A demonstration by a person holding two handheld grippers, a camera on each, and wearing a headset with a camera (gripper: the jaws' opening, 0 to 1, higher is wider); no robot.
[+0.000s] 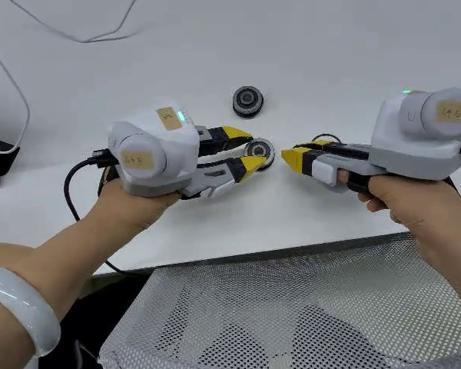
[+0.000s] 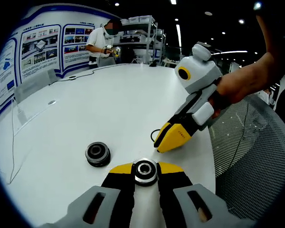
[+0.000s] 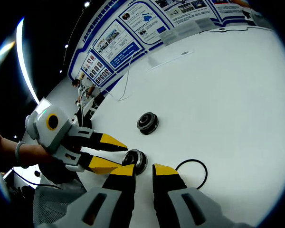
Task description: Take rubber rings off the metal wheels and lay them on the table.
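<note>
Two wheels: one [image 1: 260, 151] clamped in left gripper [image 1: 250, 150], steadied for stripping; spare [image 1: 247, 101] on table [image 1: 138, 84] at 12 o'clock. Right gripper [image 1: 295, 158] closed, empty, poised at 3 o'clock. Freed ring [image 3: 191, 160] beside it.

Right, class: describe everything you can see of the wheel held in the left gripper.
The wheel is small, round, silvery metal, with a dark band around a pale hub and a central bore. The left gripper clamps its rim between yellow jaw tips, flat face towards that gripper's camera. Whether it touches the table is unclear.
</note>
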